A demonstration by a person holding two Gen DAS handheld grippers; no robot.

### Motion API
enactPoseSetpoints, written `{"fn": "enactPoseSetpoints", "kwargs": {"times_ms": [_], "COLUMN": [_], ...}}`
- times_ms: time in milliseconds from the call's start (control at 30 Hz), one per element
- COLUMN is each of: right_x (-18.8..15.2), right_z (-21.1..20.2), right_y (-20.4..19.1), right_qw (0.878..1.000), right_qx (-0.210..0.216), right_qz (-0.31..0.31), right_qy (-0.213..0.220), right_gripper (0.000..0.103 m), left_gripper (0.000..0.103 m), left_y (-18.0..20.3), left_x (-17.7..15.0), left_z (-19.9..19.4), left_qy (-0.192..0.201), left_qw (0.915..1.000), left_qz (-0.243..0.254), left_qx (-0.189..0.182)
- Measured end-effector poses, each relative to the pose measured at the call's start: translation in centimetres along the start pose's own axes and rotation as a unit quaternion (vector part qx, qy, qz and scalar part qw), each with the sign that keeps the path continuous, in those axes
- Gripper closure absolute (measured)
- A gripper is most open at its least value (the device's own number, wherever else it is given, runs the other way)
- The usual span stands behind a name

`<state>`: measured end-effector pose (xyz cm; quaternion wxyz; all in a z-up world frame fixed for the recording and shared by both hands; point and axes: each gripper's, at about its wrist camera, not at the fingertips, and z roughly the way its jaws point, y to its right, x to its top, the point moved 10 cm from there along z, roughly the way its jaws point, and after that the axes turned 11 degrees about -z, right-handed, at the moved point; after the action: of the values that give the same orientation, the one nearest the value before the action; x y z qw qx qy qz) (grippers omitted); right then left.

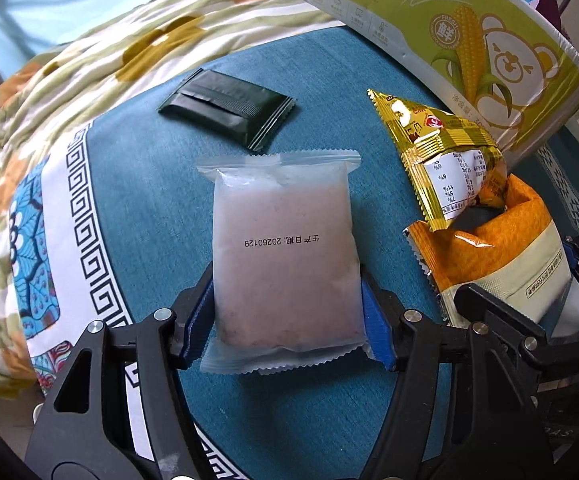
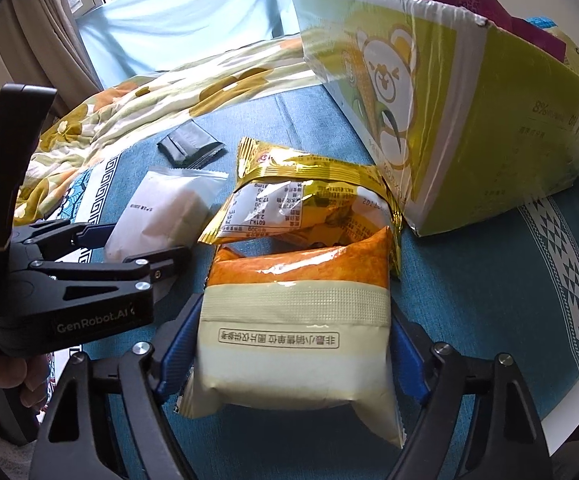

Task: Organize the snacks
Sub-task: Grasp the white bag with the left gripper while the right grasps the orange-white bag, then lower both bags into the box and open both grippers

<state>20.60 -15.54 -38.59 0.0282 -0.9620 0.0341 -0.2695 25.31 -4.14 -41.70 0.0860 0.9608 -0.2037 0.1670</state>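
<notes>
The left gripper [image 1: 287, 312] is clamping a frosted packet [image 1: 285, 256] reading "20260129". The right gripper [image 2: 293, 356], near a "GenRobot.AI" label, is squeezing an orange-and-cream bag [image 2: 297, 320].

between your left tongs [image 1: 287, 308]: frosted pouch [image 1: 285, 256]
beyond it: dark packet [image 1: 227, 110]
between your right tongs [image 2: 289, 344]: cream bag [image 2: 293, 340]
behind that: foil bag [image 2: 309, 204], then corn box [image 2: 469, 120]

Your green-and-white cardboard corn box [image 1: 469, 40] runs past the top edge. The gold foil snack packet [image 2: 309, 200] hides the far end of the orange-and-cream pouch [image 2: 301, 320].
</notes>
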Motion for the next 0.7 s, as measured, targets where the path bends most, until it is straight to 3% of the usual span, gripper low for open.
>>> {"fn": "enactPoseSetpoints", "kwargs": {"times_ms": [167, 233, 433, 700], "right_x": [-0.2, -0.3, -0.7, 0.7], "right_z": [0.0, -0.1, -0.9, -4.1], "right_y": [0.1, 0.0, -0.1, -0.8], "right_qw": [1.0, 1.0, 1.0, 0.999], "right_qx": [0.004, 0.005, 0.015, 0.026], "right_qz": [-0.011, -0.012, -0.007, -0.014], "right_qy": [0.001, 0.0, 0.002, 0.026], "right_gripper": [0.025, 0.026, 0.027, 0.027], "left_gripper": [0.034, 0.043, 0.044, 0.044], "left_y": [0.4, 0.5, 0.1, -1.0], "left_x": [0.7, 1.0, -0.5, -1.0], "left_z": [0.5, 0.4, -0.7, -7.2], "left_qy": [0.014, 0.019, 0.011, 0.043], "left_qw": [0.9999, 0.9998, 0.9998, 0.9961], "left_qz": [0.003, 0.0, -0.015, -0.077], "left_qx": [0.009, 0.01, 0.007, 0.0]}}
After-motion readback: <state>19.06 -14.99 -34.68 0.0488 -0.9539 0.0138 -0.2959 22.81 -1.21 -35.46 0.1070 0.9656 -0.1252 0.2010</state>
